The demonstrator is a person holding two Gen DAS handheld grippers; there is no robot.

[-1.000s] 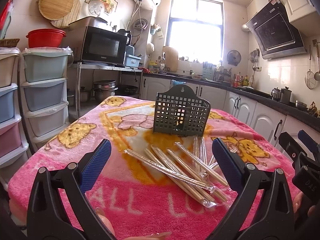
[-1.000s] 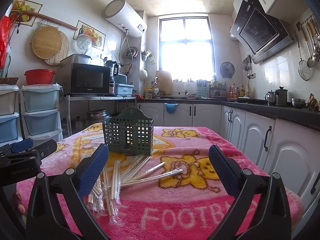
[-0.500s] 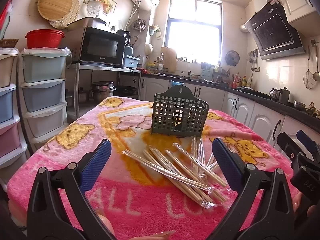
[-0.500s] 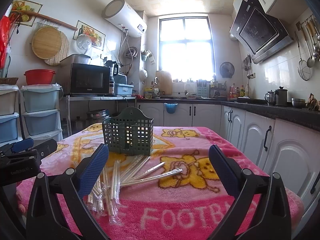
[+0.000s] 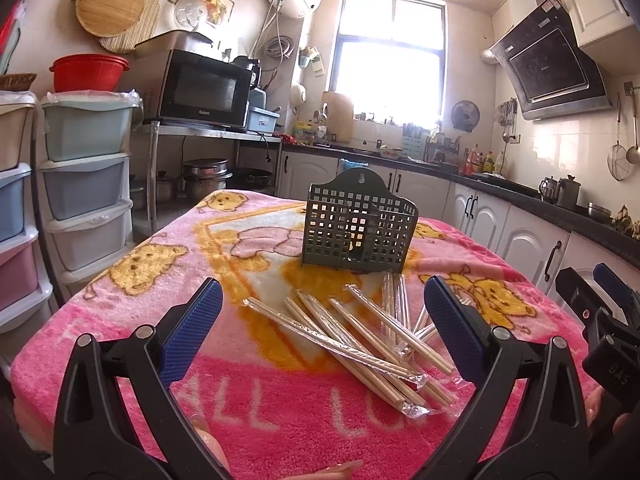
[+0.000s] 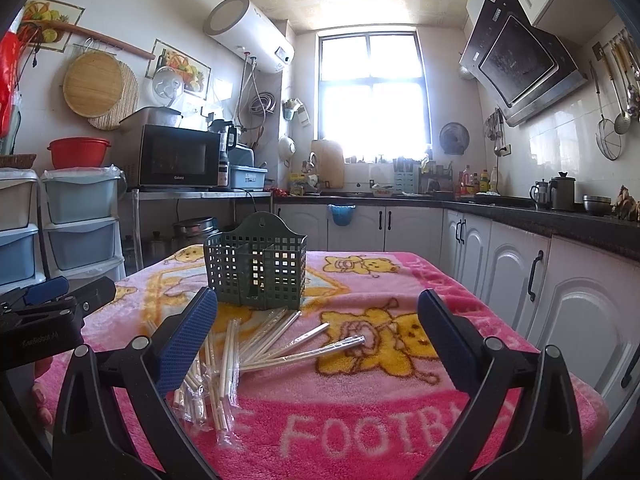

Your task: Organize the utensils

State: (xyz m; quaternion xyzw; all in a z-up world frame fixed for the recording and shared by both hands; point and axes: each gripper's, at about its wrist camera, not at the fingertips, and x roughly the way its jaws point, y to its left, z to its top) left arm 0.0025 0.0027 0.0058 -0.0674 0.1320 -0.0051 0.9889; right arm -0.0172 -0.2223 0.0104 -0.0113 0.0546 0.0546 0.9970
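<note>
Chopsticks (image 5: 360, 336), each pair sealed in a clear sleeve, lie loose in a fanned heap on the pink blanket (image 5: 120, 320) just in front of the green holder (image 5: 358, 232), some crossing over others. We judge they lie there so that either tool can reach them without passing over the holder. The holder stands upright behind the heap with its taller hanging back on the far side, so its open top faces us and a pair could be dropped in from the near side; a divider seems to split it into compartments, though the grid walls make that hard to confirm. Our left gripper (image 5: 320, 328) hovers on the near side of the holder, above the heap, fingers spread wide and holding nothing. Our right gripper (image 6: 316, 332) hangs likewise, fingers wide apart and empty, framing the few pairs that fan out to the right of the heap. Nothing is in the holder yet, as far as we can see, so sorting has not begun.
</note>
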